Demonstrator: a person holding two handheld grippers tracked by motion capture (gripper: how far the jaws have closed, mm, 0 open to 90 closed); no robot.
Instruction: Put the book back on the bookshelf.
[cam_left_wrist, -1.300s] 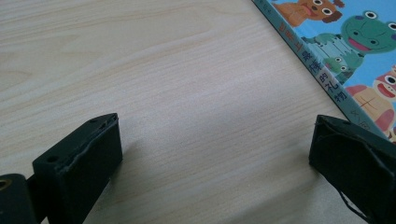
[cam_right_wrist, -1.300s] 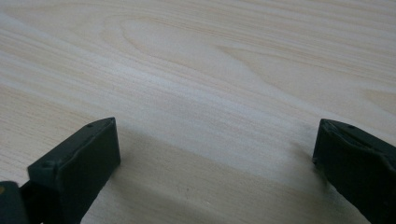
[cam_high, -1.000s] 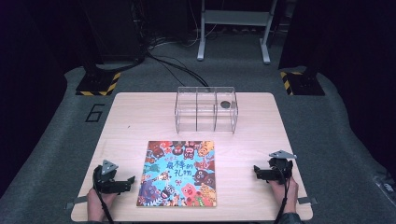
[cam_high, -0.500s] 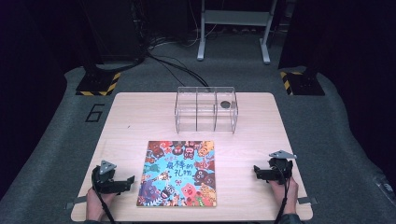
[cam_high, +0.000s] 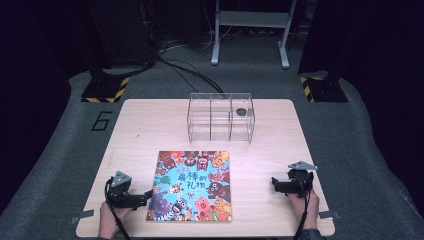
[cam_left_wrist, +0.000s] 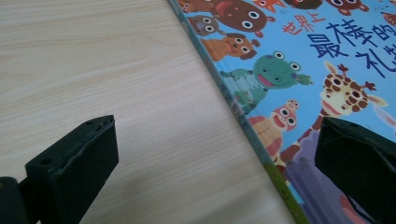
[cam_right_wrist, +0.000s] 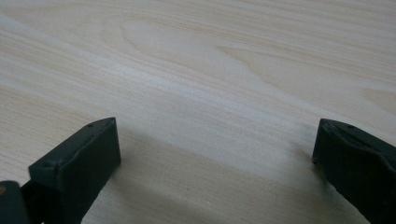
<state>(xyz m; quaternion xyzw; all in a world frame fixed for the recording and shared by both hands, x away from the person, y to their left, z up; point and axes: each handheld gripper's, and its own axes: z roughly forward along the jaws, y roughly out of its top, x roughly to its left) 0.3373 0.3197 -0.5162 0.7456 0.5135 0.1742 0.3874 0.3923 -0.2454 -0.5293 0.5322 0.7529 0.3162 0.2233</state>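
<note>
1. We saw the left gripper (cam_left_wrist: 215, 163) with its jaws spread wide, nothing between them but table and book edge.
2. Left jaw sat over bare light wood table (cam_left_wrist: 93, 60).
3. Right jaw overlapped the picture book (cam_left_wrist: 289, 70), near its lower part.
4. Book lay flat; its spine edge ran diagonally from top centre to bottom right.
5. Cover showed cartoon animals, including a green frog and a giraffe, plus blue Chinese characters.
</note>
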